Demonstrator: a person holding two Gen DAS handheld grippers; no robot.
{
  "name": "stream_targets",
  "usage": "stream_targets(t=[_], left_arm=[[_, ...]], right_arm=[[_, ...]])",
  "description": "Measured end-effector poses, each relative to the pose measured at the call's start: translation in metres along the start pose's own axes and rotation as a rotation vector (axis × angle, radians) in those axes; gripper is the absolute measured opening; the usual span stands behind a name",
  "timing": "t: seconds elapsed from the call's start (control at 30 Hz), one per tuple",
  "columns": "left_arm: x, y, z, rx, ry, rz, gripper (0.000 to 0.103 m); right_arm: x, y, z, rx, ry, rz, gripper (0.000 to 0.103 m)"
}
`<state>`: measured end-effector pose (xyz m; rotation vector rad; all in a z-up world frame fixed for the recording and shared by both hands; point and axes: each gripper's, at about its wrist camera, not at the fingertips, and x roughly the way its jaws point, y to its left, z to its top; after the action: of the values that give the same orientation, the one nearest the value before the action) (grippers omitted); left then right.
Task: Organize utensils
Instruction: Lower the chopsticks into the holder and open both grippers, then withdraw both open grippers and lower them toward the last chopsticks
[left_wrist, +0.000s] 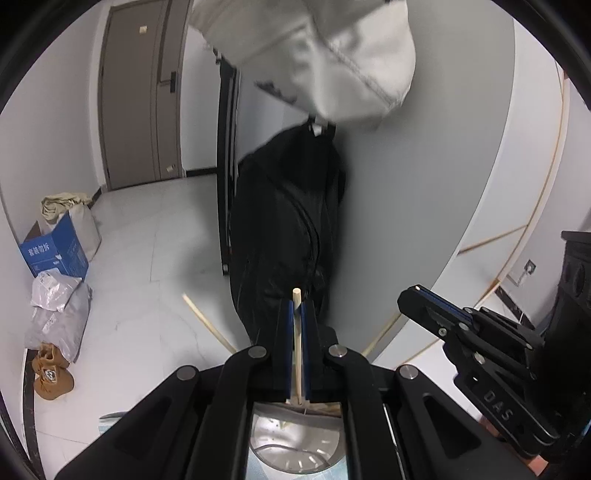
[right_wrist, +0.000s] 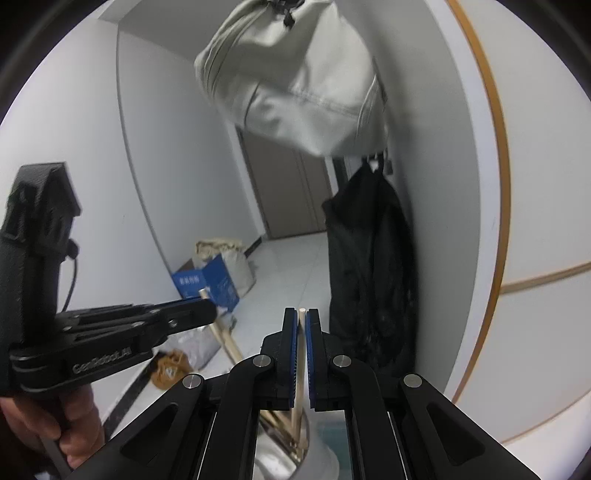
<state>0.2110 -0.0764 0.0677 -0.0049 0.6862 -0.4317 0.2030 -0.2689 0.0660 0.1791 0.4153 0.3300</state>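
The right gripper (left_wrist: 421, 295) carries raised letters "DAS" on its black body. The left gripper (right_wrist: 207, 308) bears "GenRobot.AI" along its side. The blue cardboard box (left_wrist: 55, 254) has white Chinese characters, too small to read surely.

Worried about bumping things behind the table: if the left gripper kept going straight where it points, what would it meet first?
Probably the black bag hanging against the wall, dead ahead of the left gripper and its clamped chopstick; depth is unclear.
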Motion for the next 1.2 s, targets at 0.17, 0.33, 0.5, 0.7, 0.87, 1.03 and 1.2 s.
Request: stream_targets(t=[0.17,0.33,0.5,0.7,0.87,1.03,1.2], left_arm=[[0.007,0.000,-0.013,0.016,0.055,-0.031,0.000],[0.015,-0.008,-0.024,0.035,0.114,-0.046,0.000],[0.020,-0.010,-0.025,0.019,0.169,-0.112,0.000],[-0.005,0.004,-0.025,-0.049,0.135,-0.124,0.003],[-0.037,0.013,-0.026,-0.064,0.080,-0.080,0.042],[-0.058,0.025,-0.033,-0.091,0.019,-0.034,0.053],[-0.080,0.028,-0.045,-0.091,-0.025,0.037,0.061]], right_arm=[[0.001,0.001,-0.018,-0.015,0.038,0.009,0.004],[0.008,0.002,-0.034,-0.033,0.090,0.009,0.004],[0.011,0.000,-0.043,-0.009,0.125,0.019,0.007],[-0.007,-0.009,-0.043,0.073,0.109,0.063,0.027],[-0.028,-0.014,-0.045,0.126,0.062,0.073,0.050],[-0.049,-0.011,-0.046,0.148,0.028,0.070,0.060],[-0.065,0.001,-0.048,0.138,-0.006,0.083,0.070]])
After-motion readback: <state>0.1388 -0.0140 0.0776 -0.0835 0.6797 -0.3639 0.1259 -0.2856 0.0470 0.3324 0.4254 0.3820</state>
